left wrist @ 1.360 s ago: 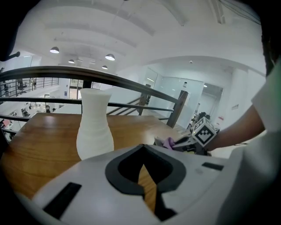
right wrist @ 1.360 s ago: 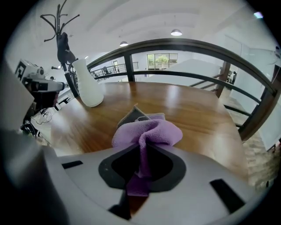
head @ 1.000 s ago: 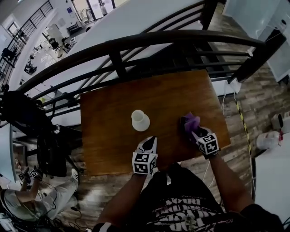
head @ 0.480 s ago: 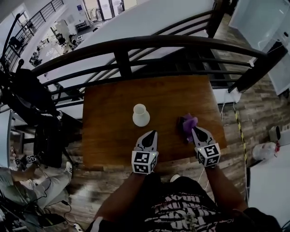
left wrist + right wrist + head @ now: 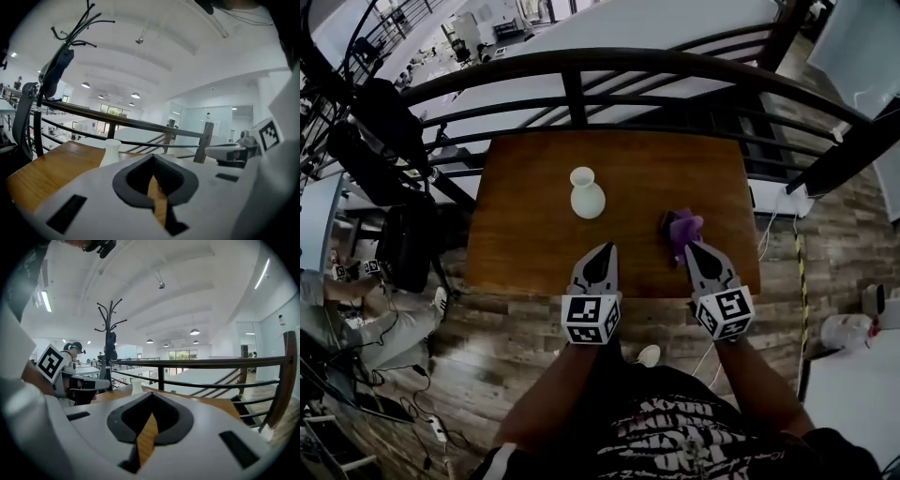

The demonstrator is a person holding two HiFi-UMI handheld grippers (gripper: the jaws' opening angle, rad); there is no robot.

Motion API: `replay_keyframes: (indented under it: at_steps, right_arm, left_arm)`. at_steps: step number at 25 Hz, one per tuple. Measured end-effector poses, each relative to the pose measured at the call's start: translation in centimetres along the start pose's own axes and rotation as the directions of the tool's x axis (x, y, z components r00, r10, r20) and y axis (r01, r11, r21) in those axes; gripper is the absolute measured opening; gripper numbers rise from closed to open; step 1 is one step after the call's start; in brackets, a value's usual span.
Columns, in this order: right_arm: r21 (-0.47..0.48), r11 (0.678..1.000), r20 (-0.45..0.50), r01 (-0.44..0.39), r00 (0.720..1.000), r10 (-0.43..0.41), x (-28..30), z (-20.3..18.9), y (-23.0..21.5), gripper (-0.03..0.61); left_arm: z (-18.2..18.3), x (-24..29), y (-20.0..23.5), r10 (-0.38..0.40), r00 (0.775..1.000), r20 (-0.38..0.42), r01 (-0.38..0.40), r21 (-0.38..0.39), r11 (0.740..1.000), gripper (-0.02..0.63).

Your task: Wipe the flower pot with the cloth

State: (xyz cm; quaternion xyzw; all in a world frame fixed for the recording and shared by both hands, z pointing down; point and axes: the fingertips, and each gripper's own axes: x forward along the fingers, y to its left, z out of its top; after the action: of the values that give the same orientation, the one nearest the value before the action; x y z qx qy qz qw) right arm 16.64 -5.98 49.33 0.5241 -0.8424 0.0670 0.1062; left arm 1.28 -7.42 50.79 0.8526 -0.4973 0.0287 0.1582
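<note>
Since left gripper [image 5: 604,249] and right gripper [image 5: 690,247] sit near-closed and empty, grasping appears pending: the right must open over the crumpled purple cloth [image 5: 682,226]

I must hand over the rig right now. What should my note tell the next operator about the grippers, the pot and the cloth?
Left gripper: jaws together, empty, over the table's near edge.
Right gripper: jaws together, empty, tip right by the purple cloth but not gripping it.
Flower pot: white, upright on the table, apart from both grippers. The cloth lies bunched to its right.
Done: no wiping shows.
Left: grasp the cloth, probably with the right gripper, then wipe the pot.
</note>
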Motion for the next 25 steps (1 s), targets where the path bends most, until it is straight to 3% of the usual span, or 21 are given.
replay_keyframes:
  at_steps: [11, 14, 25]
  right_arm:
    - [0.026, 0.998, 0.016, -0.056, 0.998, 0.055, -5.0, -1.4, 4.2, -0.001]
    - [0.019, 0.999, 0.015, -0.043, 0.999, 0.043, -5.4, -1.3, 4.8, -0.002]
    - [0.078, 0.997, 0.007, 0.03, 1.0, -0.031, -5.0, -2.2, 7.0, -0.002]
  left_arm:
    - [-1.4, -7.4, -1.8, 0.089, 0.996, -0.019, -0.089, 0.009, 0.996, -0.002]
    - [-1.8, -7.8, -1.5, 0.083, 0.996, -0.036, -0.084, -0.013, 0.996, -0.002]
    - [-1.5, -8.7, -0.3, 0.014, 0.999, -0.051, -0.012, 0.031, 0.999, -0.002]
